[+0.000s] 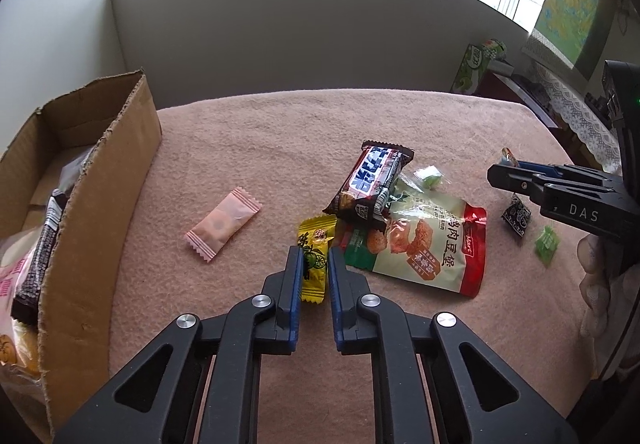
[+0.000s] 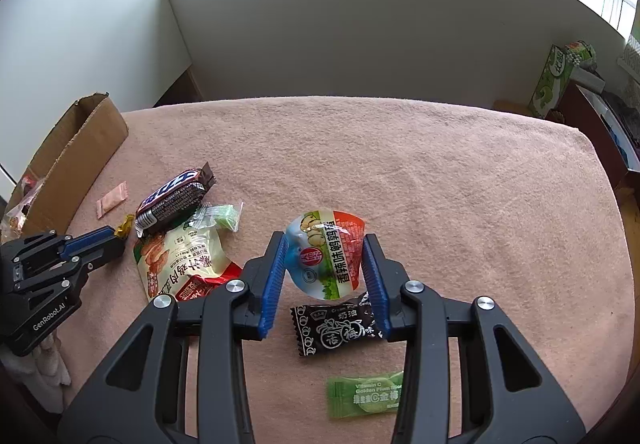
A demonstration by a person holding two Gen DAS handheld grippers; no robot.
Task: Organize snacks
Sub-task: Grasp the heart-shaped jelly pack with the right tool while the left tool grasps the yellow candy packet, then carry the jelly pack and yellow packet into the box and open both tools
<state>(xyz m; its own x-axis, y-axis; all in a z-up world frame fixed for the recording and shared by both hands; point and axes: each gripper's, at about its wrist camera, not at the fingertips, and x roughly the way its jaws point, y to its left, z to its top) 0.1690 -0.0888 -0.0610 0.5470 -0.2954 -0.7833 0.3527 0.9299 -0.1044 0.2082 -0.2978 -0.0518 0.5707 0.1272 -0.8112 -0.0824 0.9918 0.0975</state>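
Between left tongs point(image 1: 314, 264), yellow candy point(image 1: 314, 258) lengthwise

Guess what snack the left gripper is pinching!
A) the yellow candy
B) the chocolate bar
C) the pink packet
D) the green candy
A: in the left wrist view the left gripper has its blue pads closed on the yellow candy, while the pink packet and chocolate bar lie untouched on the blanket.
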